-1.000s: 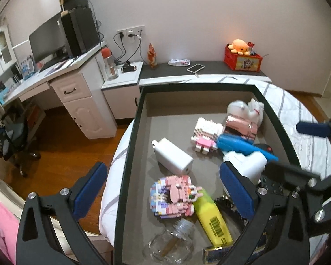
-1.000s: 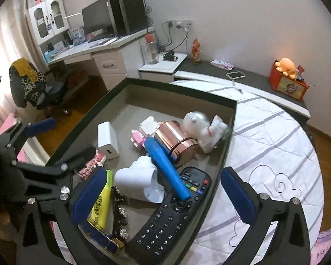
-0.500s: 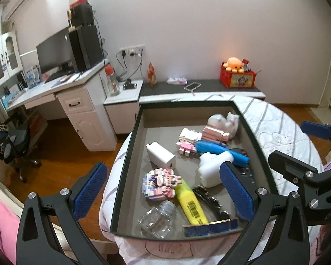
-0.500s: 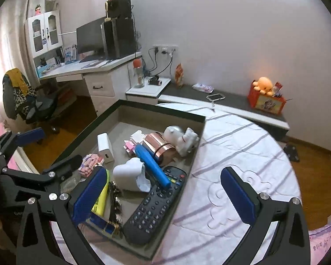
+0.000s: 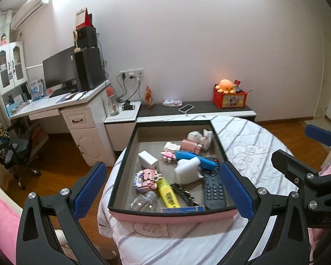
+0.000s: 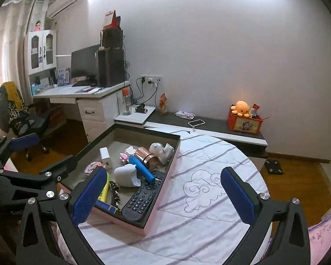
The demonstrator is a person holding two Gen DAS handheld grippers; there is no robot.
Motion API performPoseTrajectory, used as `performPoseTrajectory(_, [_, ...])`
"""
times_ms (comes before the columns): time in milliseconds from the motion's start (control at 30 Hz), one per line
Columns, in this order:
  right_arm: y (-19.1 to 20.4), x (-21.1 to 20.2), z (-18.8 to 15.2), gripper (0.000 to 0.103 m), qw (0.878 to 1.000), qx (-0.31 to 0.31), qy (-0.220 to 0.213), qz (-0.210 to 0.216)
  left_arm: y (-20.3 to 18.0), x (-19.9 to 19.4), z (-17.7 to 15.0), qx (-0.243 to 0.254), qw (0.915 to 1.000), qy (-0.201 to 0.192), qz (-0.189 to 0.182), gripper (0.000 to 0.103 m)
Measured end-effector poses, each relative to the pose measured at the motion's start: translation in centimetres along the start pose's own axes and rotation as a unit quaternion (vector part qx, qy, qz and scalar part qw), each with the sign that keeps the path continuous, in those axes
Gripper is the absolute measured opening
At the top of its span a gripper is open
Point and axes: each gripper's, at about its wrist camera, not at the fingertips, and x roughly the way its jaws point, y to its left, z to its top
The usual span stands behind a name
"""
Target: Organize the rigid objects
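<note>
A pink box with a dark rim (image 5: 125, 154) (image 6: 163, 201) sits on a round bed and holds several rigid objects: a black remote (image 5: 213, 190) (image 6: 143, 201), a yellow highlighter (image 5: 167, 195), a blue tube (image 5: 196, 158) (image 6: 142, 169), a white charger (image 5: 148, 160), a pink block toy (image 5: 144, 180), a copper cup (image 6: 147, 154) and a clear bottle (image 5: 144, 202). My left gripper (image 5: 163, 187) is open and empty, above and before the box. My right gripper (image 6: 163, 194) is open and empty, to the box's right.
The striped white bedspread (image 6: 209, 187) lies right of the box. A white desk with a monitor (image 5: 59, 70) stands at the back left. A dark shelf holds a phone (image 6: 196, 122) and a red box with an orange plush (image 6: 242, 110). An office chair (image 5: 13, 152) stands left.
Both grippers have pulled back and up from the box, so it looks smaller and farther. Both stay open and empty. The objects in the box have not moved.
</note>
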Motion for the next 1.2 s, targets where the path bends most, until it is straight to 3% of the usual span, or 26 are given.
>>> performPoseTrajectory(433, [0.6,-8.2,-0.7,0.103,0.995,-0.005,-0.093,-0.021,-1.2,-8.2,-0.6,0.008,0.9938,-0.11,0.014,0.103])
performPoseTrajectory(900, [1.8,-13.6,-0.5,0.103,0.985,-0.014,-0.167,-0.039,-1.5,-13.8,-0.4,0.013,0.985,-0.171,0.023,0.103])
performPoseTrajectory(1200, [2.9,-16.9,-0.5,0.103,0.974,-0.011,-0.222,-0.052,-1.1,-17.4,-0.5,0.002,0.9712,-0.236,0.034,0.103])
